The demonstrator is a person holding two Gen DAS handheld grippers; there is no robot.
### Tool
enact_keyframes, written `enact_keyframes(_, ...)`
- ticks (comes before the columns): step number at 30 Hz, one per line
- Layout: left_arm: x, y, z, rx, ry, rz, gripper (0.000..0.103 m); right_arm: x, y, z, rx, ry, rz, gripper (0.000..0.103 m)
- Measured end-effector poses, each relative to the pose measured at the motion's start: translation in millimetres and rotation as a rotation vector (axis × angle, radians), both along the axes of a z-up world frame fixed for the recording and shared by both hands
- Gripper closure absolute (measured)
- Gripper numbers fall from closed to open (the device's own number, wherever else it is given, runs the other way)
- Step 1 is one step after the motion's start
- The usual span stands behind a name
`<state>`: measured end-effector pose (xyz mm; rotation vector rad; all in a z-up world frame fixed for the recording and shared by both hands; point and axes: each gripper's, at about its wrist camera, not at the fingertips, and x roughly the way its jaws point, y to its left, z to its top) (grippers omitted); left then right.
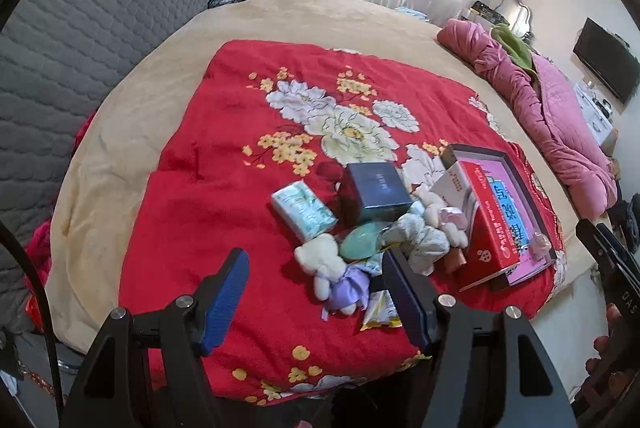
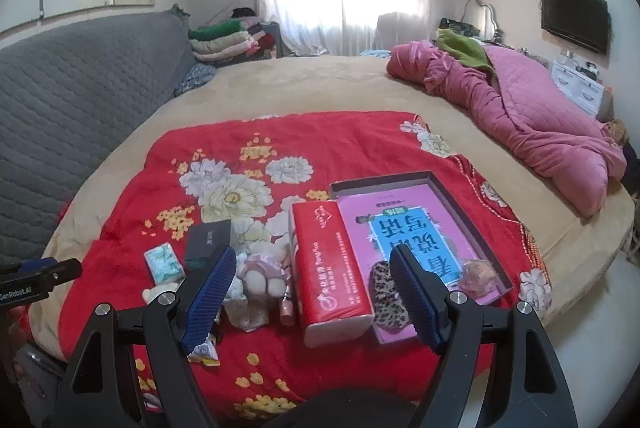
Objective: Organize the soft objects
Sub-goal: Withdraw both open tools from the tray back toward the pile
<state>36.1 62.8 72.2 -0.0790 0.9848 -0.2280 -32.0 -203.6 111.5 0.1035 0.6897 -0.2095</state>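
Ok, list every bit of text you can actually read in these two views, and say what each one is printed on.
"GenRobot.AI": on the left gripper, at the right wrist view's left edge.
"Tonghua", uncertain: small print on the red tissue pack; its Chinese lines are too blurred.
Large upside-down Chinese title on the pink book in the tray: unreadable.
Dark blue box: faint lettering, unreadable.
Mint tissue packet: unreadable.

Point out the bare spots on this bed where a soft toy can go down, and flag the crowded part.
Free: the red floral blanket left of the tissue pack, toward the grey quilted headboard; also the beige sheet between blanket and pink quilt. Crowded: the pile around the white plush bear, dark box and red tissue box.
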Motion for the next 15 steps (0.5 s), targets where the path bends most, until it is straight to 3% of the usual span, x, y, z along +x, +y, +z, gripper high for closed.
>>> enact_keyframes(15,14,5,-57,0.001,0.110,0.001,0.035,35,18,-68,-0.116,0.156,0.068,0.023)
